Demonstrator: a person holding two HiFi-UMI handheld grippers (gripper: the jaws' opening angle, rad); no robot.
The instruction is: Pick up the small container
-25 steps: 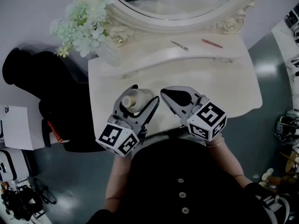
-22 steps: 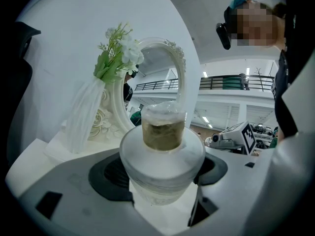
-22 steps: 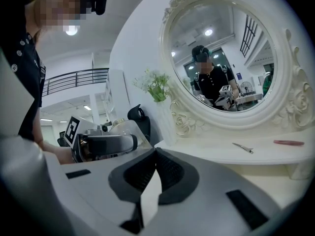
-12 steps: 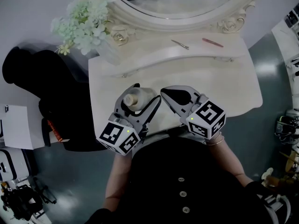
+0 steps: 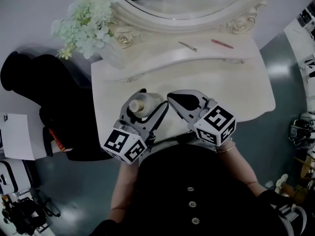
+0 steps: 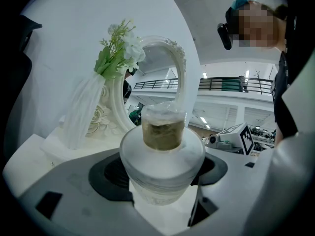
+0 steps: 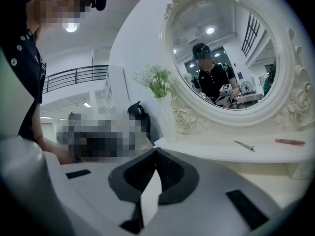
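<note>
left gripper (image 5: 153, 98), low over the surface (image 5: 231, 87), pinches the small container (image 5: 141, 104); right gripper (image 5: 172, 97) sits just beside it, jaws pressed together.

The small container (image 6: 162, 161) looks frosted and matt, the table (image 5: 221, 92) smooth.

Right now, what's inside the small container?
Brownish-olive contents show through the clear neck of the small container. The frosted body and the jaws of the left gripper hide anything lower.
</note>
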